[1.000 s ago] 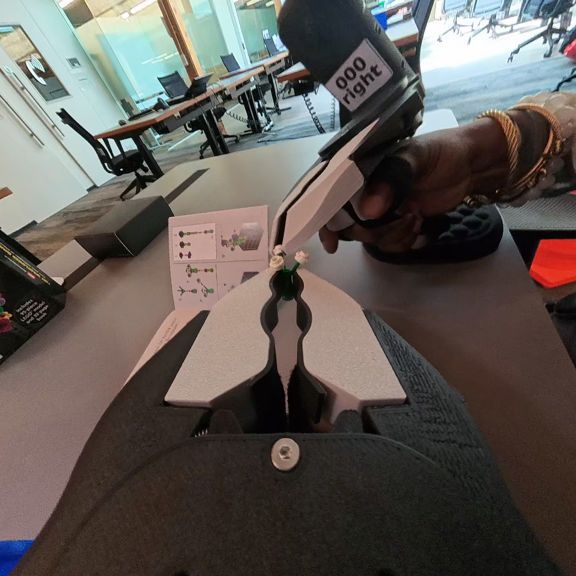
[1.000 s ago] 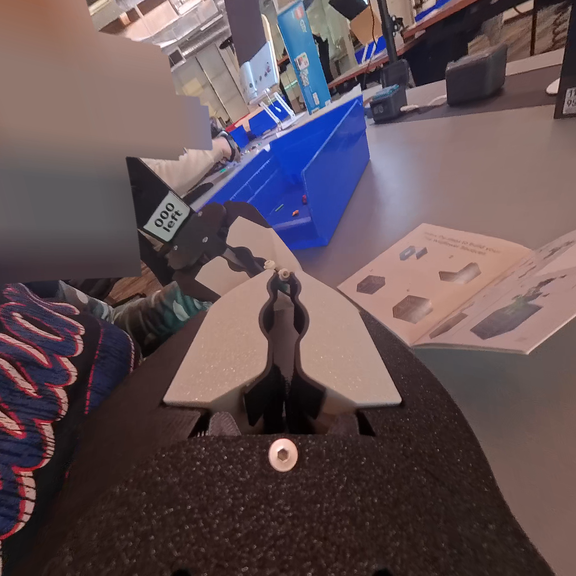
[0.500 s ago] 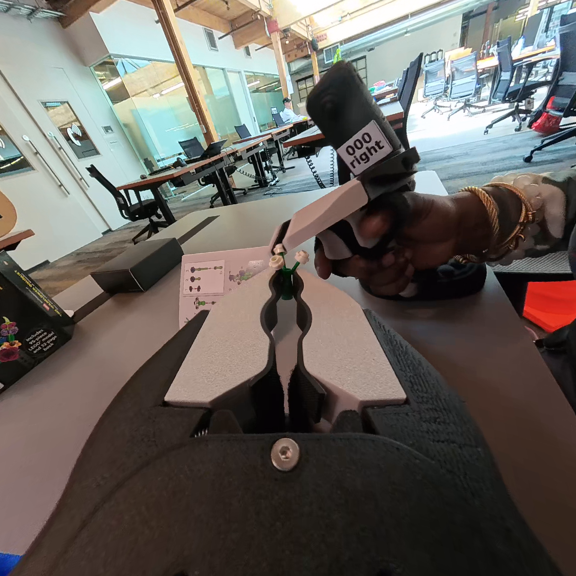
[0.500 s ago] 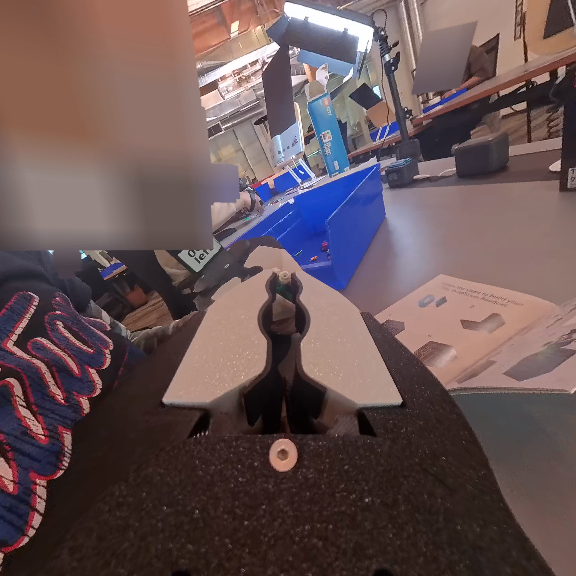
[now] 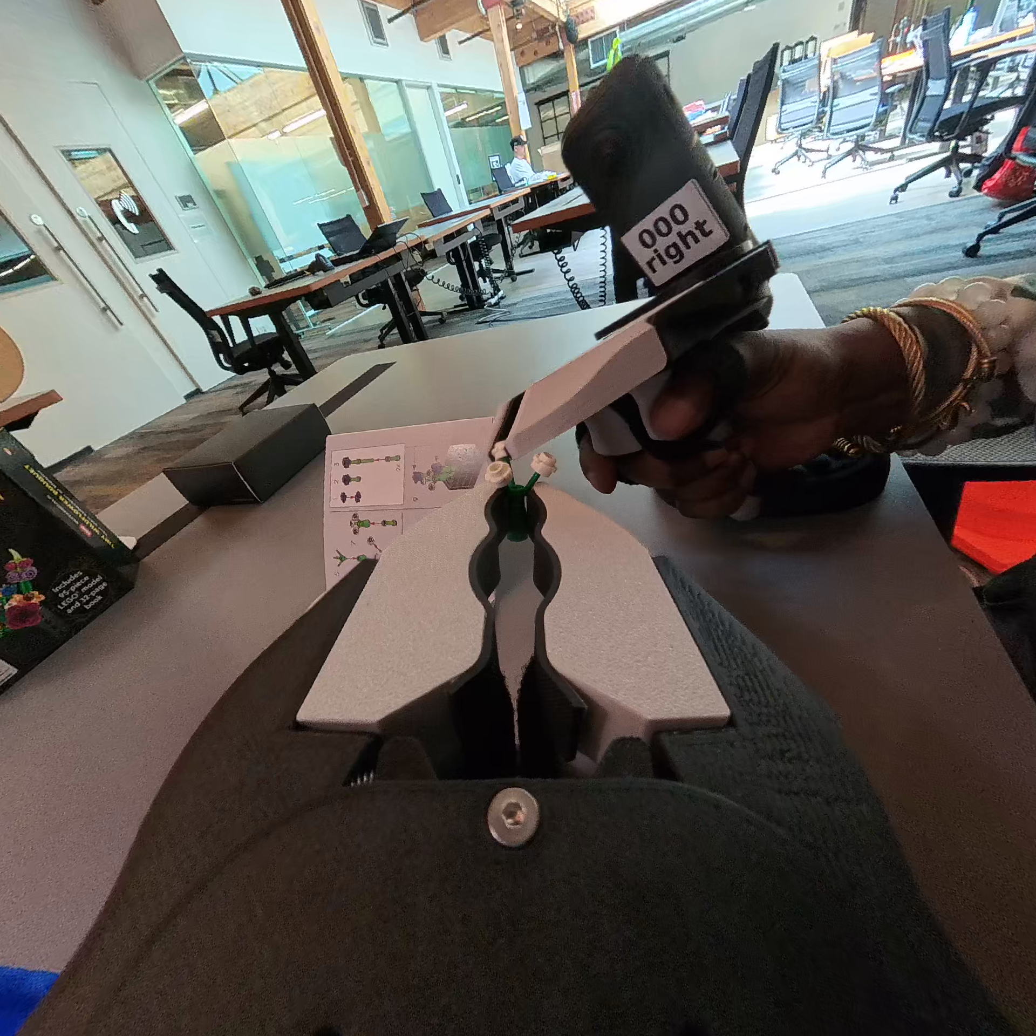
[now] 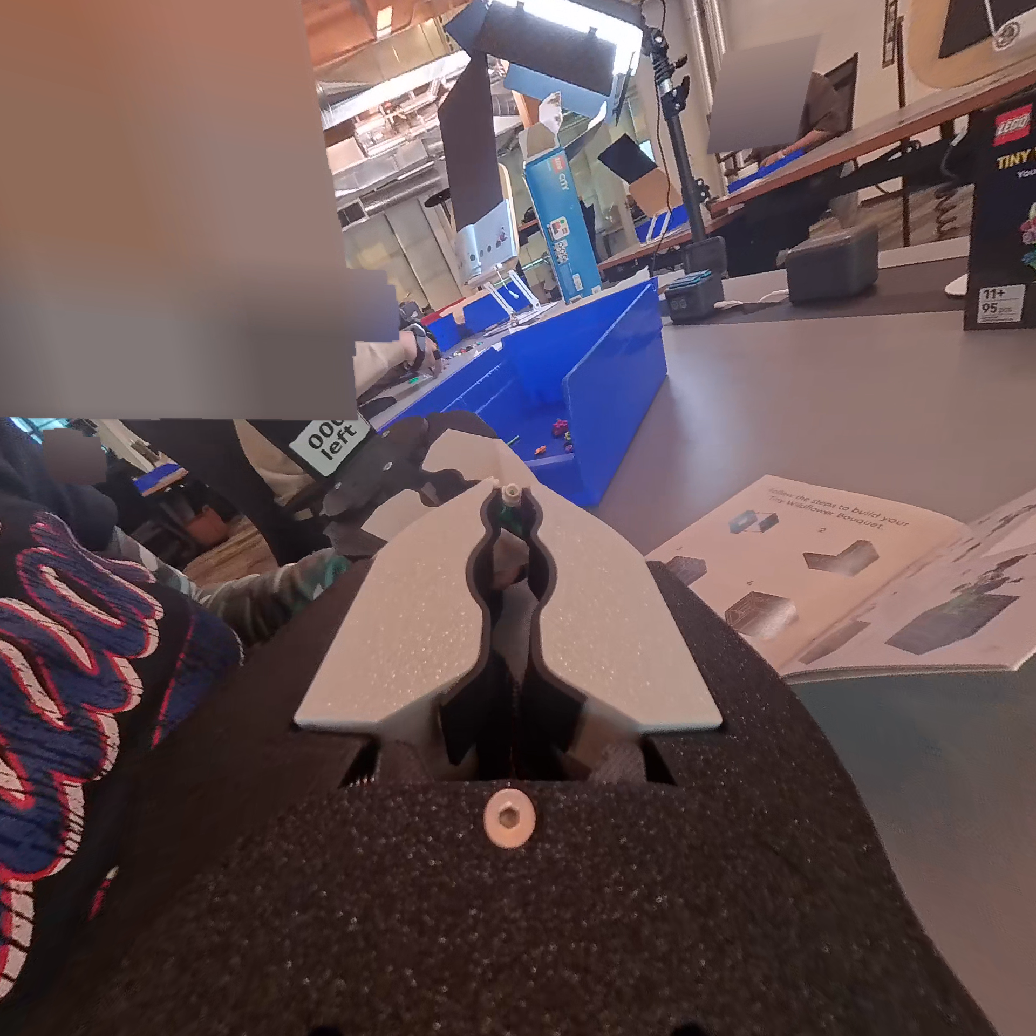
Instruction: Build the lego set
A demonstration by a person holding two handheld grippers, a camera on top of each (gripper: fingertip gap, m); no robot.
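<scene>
Left tongs point(image 5: 516, 507) clamp the branched green plastic stem point(image 5: 514, 513) upright, steadying it; right tongs point(image 5: 500, 447), pinching a small white round stud point(image 6: 510, 495), press it onto a branch tip.

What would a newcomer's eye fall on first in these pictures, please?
Probably the green stem with small white flowers, pinched in the left gripper at centre, the right gripper touching a flower from above. Next, the open booklet on the grey table, right, and the blue tray behind.
</scene>
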